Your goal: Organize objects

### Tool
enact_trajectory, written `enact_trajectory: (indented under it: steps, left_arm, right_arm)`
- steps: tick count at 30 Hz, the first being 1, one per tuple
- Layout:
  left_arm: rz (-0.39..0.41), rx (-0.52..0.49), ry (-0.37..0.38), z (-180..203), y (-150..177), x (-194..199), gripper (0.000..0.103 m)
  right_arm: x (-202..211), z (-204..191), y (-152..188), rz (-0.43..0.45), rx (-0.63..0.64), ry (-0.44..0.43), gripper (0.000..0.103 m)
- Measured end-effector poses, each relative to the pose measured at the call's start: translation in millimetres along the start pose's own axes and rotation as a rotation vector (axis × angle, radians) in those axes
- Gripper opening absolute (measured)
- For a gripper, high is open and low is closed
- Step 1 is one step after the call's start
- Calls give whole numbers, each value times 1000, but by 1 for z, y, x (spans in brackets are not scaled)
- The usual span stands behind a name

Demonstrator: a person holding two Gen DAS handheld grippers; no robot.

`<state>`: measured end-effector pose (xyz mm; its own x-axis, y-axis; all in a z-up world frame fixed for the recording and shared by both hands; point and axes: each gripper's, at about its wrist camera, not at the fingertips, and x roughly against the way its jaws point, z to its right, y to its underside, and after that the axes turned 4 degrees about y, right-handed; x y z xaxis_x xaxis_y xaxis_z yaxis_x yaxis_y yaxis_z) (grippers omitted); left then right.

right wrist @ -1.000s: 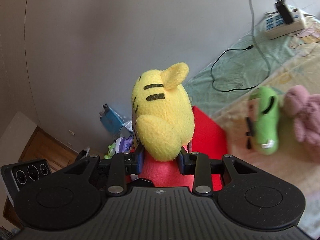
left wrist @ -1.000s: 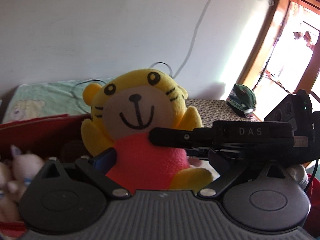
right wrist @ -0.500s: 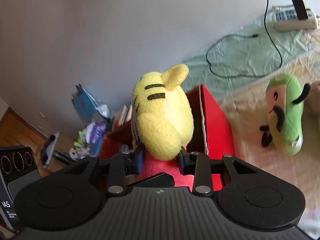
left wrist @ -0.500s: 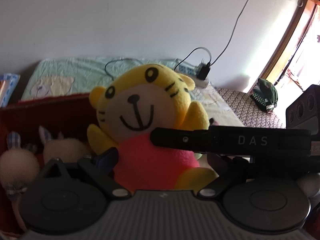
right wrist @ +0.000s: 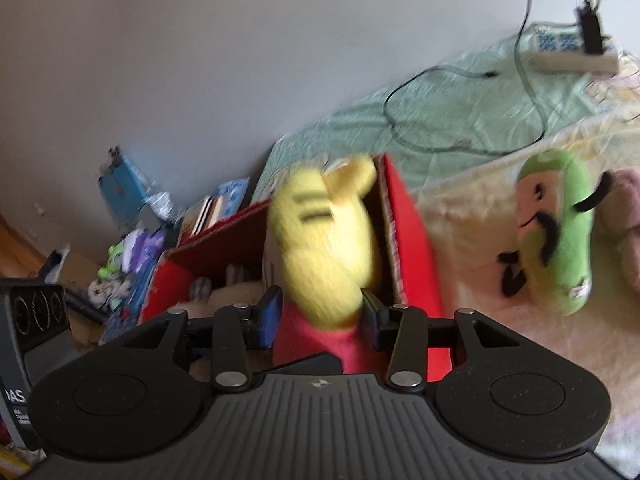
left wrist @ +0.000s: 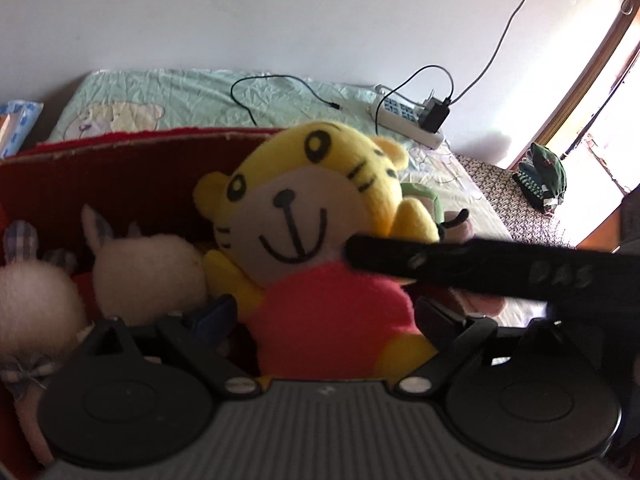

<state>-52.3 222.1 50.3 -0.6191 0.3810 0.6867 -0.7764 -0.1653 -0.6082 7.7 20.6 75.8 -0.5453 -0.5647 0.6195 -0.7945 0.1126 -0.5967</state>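
A yellow tiger plush (left wrist: 304, 216) in a red shirt faces the left wrist camera, its body between the pads of my left gripper (left wrist: 326, 312), which is shut on it. From behind, my right gripper (right wrist: 320, 312) is shut on the same plush (right wrist: 324, 248). A black finger (left wrist: 460, 266) of the right gripper crosses the left view under the plush's chin. The plush hangs over the open red box (left wrist: 120, 148), near the box's right wall (right wrist: 412, 240). Two white bunny plushes (left wrist: 148, 276) lie inside the box.
A green plush (right wrist: 560, 240) and a pink one (right wrist: 628, 220) lie on the bed right of the box. A power strip (right wrist: 572, 56) with a black cable sits by the wall. Books and toys (right wrist: 132, 248) are piled left of the box.
Both grippers have carried the tiger plush down and over the red box. The box's inside and the bunny plushes have come into view.
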Motion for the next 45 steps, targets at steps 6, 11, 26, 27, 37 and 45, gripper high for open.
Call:
enact_trajectory:
  steps: [6,11,26,27,37,45]
  left_arm:
    - [-43,3,-14,1,2,-12,95]
    - [-59,-22,-60,10,3,-17,97]
    - [-107,-49,-172,31,8,-34,100]
    - [-106,-58,-183,33,8,-34,100]
    - [-92,-105,-286,49,8,-29,100]
    - [-73,-127,-352,61,9,-19,100]
  right_arm:
    - [7,9,-2,53,-33,12,38]
    - [4,8,4,55,-18,23,35]
    - [6,10,14,111,24,9,34]
    - [7,10,15,112,19,7,33]
    - [15,14,19,97,-13,-15,33]
    - [27,16,22,106,-7,-31,34]
